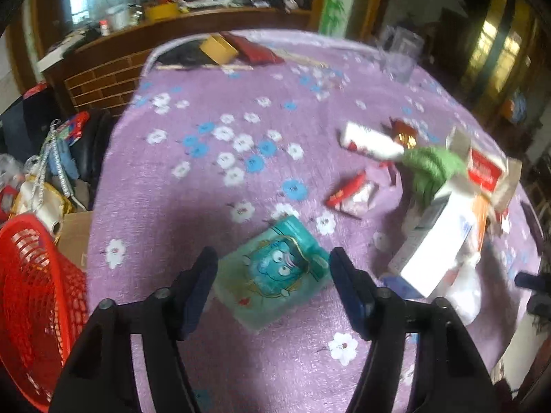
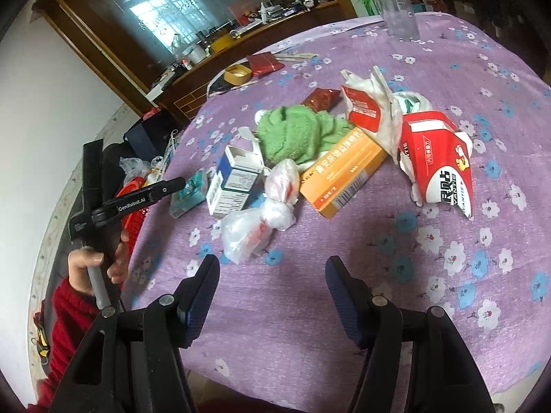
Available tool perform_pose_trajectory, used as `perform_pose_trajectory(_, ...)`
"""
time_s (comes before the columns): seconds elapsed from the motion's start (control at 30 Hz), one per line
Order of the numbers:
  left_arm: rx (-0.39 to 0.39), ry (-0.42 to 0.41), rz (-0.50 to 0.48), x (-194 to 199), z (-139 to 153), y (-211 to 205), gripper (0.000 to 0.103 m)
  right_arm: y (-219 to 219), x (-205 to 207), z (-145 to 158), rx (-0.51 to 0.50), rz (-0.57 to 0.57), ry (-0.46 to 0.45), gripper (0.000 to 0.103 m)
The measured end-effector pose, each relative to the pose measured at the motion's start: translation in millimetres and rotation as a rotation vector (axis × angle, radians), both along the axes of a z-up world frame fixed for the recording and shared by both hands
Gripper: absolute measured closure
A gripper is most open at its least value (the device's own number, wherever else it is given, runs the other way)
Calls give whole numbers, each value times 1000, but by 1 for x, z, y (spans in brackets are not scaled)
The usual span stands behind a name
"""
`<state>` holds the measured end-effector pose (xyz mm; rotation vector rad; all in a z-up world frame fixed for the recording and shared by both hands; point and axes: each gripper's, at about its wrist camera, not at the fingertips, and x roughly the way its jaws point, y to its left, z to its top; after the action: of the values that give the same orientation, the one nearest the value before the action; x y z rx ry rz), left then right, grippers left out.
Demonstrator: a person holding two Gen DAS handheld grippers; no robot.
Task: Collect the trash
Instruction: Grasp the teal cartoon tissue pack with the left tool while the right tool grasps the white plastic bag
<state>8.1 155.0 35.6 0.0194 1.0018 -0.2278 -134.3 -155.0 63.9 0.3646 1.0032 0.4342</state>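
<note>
My left gripper [image 1: 273,261] is open, its fingers on either side of a teal cartoon wrapper [image 1: 272,272] that lies flat on the purple flowered tablecloth [image 1: 213,179]. The same wrapper shows small in the right wrist view [image 2: 189,192], just past the left gripper's finger [image 2: 168,186]. My right gripper [image 2: 272,268] is open and empty over the cloth, short of a knotted clear plastic bag [image 2: 258,220]. Behind the bag lies a heap: a white and blue box [image 2: 234,182], an orange box [image 2: 344,168], a green towel [image 2: 296,130] and torn red cartons [image 2: 434,161].
A red mesh basket [image 1: 38,296] stands off the table's left edge, beside a cluttered pile [image 1: 51,158]. A clear plastic cup [image 2: 399,10], a yellow box [image 2: 237,72] and a dark red packet [image 2: 265,63] sit at the far side. A wooden counter [image 1: 172,31] runs behind.
</note>
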Motion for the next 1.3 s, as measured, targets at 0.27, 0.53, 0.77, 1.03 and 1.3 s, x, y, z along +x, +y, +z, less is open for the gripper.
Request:
perform_pose_trajectory(0.27, 135, -34, -63, -2, -17, -23, 28, 6, 10, -9, -8, 9, 30, 35)
perform_pose_trajectory(0.53, 198, -115, -50, -11, -17, -39, 64, 13, 26, -19, -8, -2, 64, 35)
perform_pose_trajectory(0.77, 105, -146, 56, -18, -10, -34, 91, 30, 54, -31, 8, -24, 105, 35)
perform_pose_trajectory(1.03, -8, -218, 118, -63, 8, -25, 92, 56, 83, -42, -54, -39, 98, 46)
perform_pose_trajectory(1.3, -15, -278, 153, -99, 16, -34, 92, 63, 67, -37, -119, 11, -13, 57)
